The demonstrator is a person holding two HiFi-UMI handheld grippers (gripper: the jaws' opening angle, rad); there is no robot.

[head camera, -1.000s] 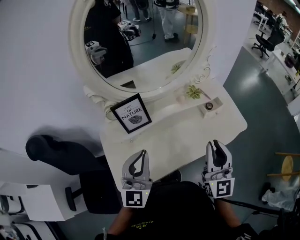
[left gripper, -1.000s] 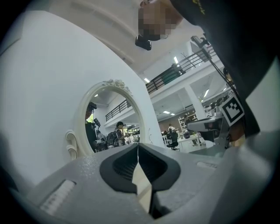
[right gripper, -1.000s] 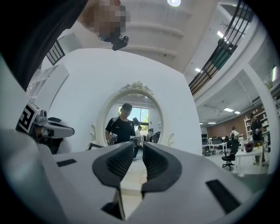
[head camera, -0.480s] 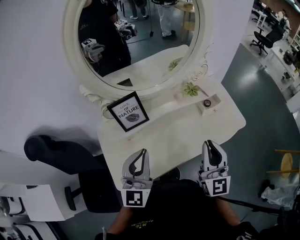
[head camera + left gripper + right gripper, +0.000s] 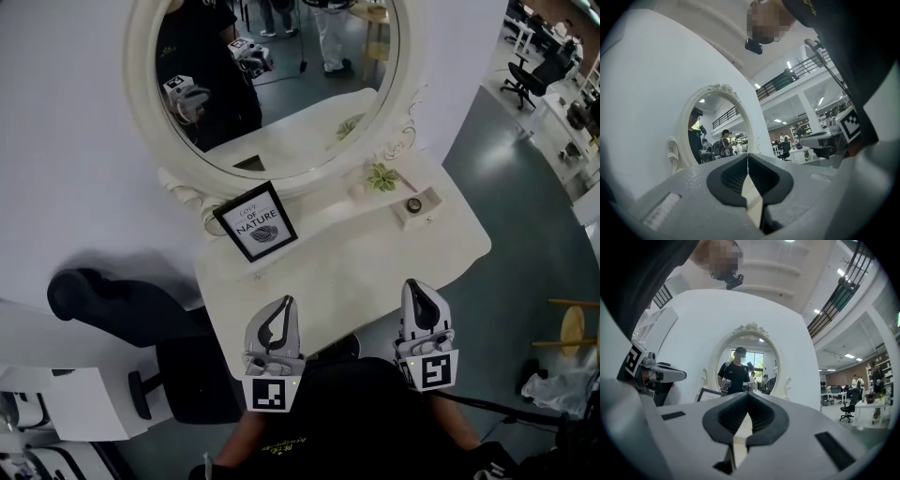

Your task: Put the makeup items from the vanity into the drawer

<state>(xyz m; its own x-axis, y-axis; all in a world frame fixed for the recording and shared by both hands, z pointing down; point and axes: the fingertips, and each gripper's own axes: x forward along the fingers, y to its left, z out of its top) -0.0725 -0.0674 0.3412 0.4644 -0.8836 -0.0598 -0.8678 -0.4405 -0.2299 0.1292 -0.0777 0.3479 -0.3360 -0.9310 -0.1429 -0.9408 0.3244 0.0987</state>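
Note:
A white vanity [image 5: 356, 267] stands against the wall under an oval mirror [image 5: 272, 84]. On its right end a small tray [image 5: 419, 208] holds a little round makeup item [image 5: 413, 204]. A small pale item [image 5: 357, 191] lies beside a green plant [image 5: 382, 177]. My left gripper [image 5: 285, 304] hovers at the vanity's front edge, shut and empty, its jaw tips meeting [image 5: 748, 157]. My right gripper [image 5: 413, 285] is level with it to the right, also shut on nothing [image 5: 748, 394]. No drawer shows in any view.
A framed "Cult of Nature" sign [image 5: 255, 225] leans at the mirror's foot. A black chair [image 5: 122, 309] stands left of the vanity and a wooden stool [image 5: 574, 333] far right. The mirror reflects me and both grippers.
The right gripper's jaws have closed from slightly apart to shut, and it has slid a little left and back. The left gripper has stayed put.

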